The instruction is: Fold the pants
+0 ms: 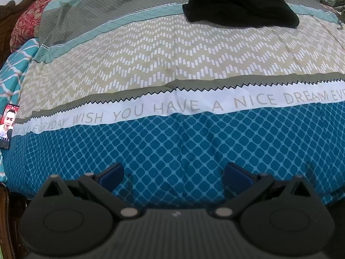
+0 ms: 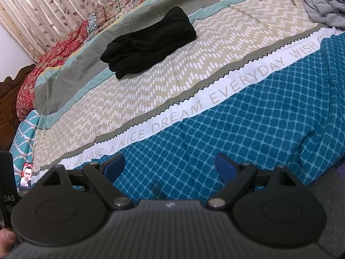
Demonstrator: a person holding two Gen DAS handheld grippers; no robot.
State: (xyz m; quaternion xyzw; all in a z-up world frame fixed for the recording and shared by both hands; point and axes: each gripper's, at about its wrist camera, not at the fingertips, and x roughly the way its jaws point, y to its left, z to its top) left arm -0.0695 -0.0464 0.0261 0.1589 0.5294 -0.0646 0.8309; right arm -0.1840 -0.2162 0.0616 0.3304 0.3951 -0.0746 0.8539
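- While both claws hang over the near edge of the bed (image 1: 172, 69), neither one has hold of anything.
- Left claw (image 1: 173, 176): its blue-padded fingers (image 1: 112, 176) stand wide apart over the blue lattice band of the bedspread, with nothing between them.
- Right claw (image 2: 170, 169): its jaws are likewise spread wide and empty, above the same blue band near the bed's front edge.
- Black pants (image 1: 239, 4), already bundled into a thick folded heap, lie toward the far side of the bed, straddling the grey band and the beige zigzag band, well apart from both claws.
- From the right wrist view the pants (image 2: 148, 42) sit left of the middle of the bed, with their long side slanting toward the far edge.
- A white strip with printed lettering (image 1: 194, 105) runs across the bedspread between the claws and the pants.
- A phone (image 1: 7, 125) with a lit screen lies at the bed's left edge.
- Grey clothing (image 2: 325, 2) is piled at the far right corner of the bed.
- A leaf-patterned curtain (image 2: 43, 10) hangs beyond the bed's far left side.
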